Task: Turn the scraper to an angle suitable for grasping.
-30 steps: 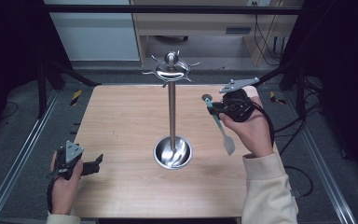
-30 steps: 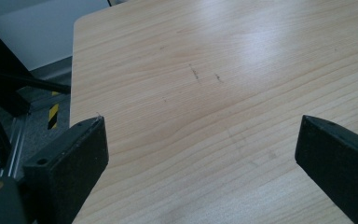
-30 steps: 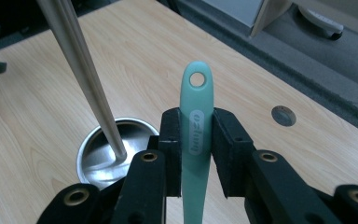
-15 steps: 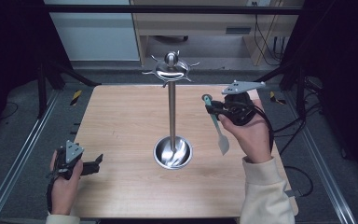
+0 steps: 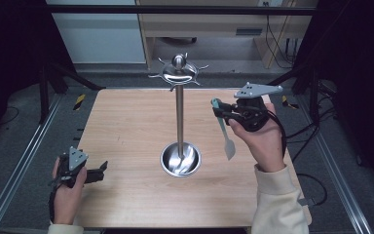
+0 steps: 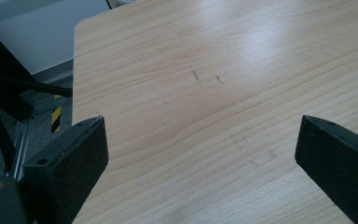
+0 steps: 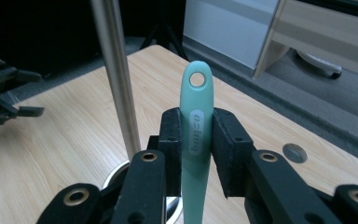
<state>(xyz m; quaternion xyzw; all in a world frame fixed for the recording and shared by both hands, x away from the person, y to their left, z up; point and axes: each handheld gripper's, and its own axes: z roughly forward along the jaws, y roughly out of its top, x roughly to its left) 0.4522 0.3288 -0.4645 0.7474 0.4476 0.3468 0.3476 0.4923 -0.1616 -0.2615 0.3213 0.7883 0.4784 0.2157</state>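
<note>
Pale wood-grain counter [image 5: 126, 126] carries the whole scene, framed by metal rails and a dark floor on either side. Nearest to me, at the lower left of the high view, my left tool [image 5: 91, 174] lies low over the counter's near corner, gripped in my left hand [image 5: 67, 192]; in the left gripper view its two black jaws stand wide apart over bare wood, with nothing between them. To the right, my right hand [image 5: 263, 141], in a cream sleeve [image 5: 278, 204], holds my right tool [image 5: 220, 111] raised above the counter's right half. That tool is clamped on a mint-green spatula [image 7: 195, 140]: in the right gripper view both pads press the flat handle from either side, and the handle's rounded end with its hanging hole rises clear above the jaws. In the high view the spatula [image 5: 224, 131] hangs downward from the jaws, its pale blade lowest and off the wood, just to the right of the stand's base and apart from it. At mid-counter stands a polished steel rack [image 5: 179, 117], with a dish-shaped round base [image 5: 180, 160], a slender upright pole, and a domed cap ringed by curved hooks [image 5: 179, 73] at the top; the spatula's handle end sits below that ring and to the right of the pole. Farthest back, beyond the counter's edge, are a light cabinet panel [image 5: 97, 34] and wooden furniture [image 5: 204, 24] with trailing cables.
</note>
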